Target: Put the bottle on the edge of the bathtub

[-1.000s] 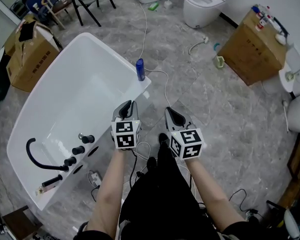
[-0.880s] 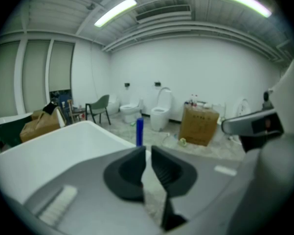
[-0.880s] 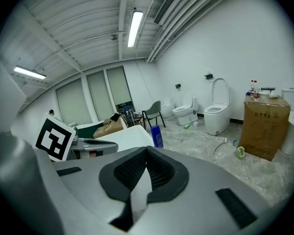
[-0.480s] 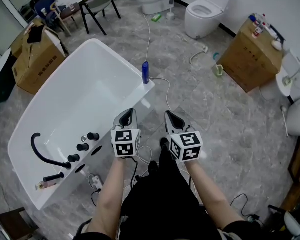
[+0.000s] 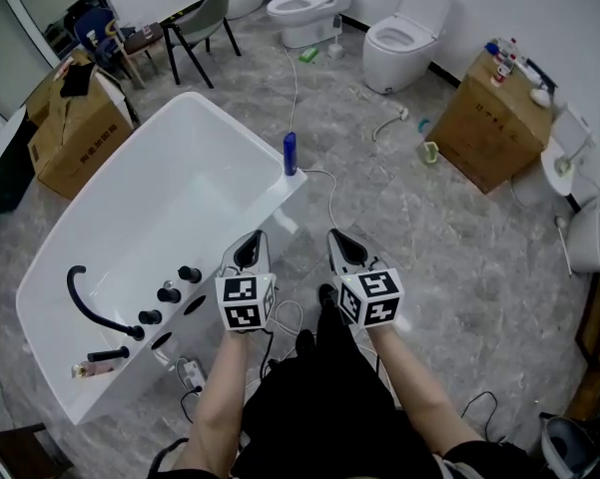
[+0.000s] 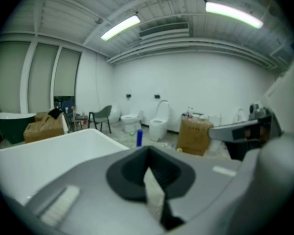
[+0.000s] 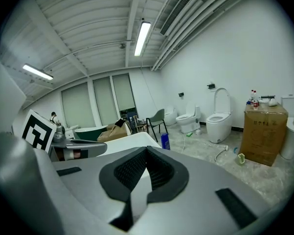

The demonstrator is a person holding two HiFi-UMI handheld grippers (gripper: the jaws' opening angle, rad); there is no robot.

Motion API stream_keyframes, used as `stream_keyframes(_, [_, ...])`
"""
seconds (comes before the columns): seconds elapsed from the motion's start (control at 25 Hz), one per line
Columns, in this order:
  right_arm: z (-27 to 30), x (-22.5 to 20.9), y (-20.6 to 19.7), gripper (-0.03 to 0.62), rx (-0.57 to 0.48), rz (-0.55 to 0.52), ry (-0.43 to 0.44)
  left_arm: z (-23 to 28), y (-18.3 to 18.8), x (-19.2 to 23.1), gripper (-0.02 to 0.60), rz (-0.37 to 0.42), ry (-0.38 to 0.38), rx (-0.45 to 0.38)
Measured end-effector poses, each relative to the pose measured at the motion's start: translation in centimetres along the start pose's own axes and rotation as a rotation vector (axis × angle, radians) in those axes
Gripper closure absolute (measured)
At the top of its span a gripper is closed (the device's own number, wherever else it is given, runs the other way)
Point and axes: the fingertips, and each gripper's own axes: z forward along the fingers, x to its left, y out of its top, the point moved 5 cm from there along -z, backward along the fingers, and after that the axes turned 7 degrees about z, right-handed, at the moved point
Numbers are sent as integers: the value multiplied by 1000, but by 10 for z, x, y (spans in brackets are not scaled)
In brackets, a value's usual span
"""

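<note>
A blue bottle (image 5: 291,155) stands upright on the far corner rim of the white bathtub (image 5: 130,367). It also shows small in the left gripper view as the blue bottle (image 6: 139,138) and in the right gripper view as the blue bottle (image 7: 165,141). My left gripper (image 5: 252,244) hangs over the tub's near right rim, well short of the bottle, jaws shut and empty. My right gripper (image 5: 341,241) is beside it over the floor, jaws shut with nothing between them.
Black faucet and knobs (image 5: 165,294) sit on the tub's near end. A white cable (image 5: 319,183) runs across the grey floor. Toilets (image 5: 399,38) stand at the back, cardboard boxes at right (image 5: 489,123) and left (image 5: 75,133), a chair (image 5: 205,23) behind the tub.
Both grippers have drawn back from the bottle toward me and risen. The left gripper's jaws have closed. The bottle stays standing on the tub corner.
</note>
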Motion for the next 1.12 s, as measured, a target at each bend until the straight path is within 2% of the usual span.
stream_keyframes(0.32, [-17,0,0,592,-26,6,-12,-27,-3,2,574,-7,16,-20])
stream_keyframes(1.12, [-35,11,0,592,-34,-13,-5,-57,2,4,572,-29,35,-61])
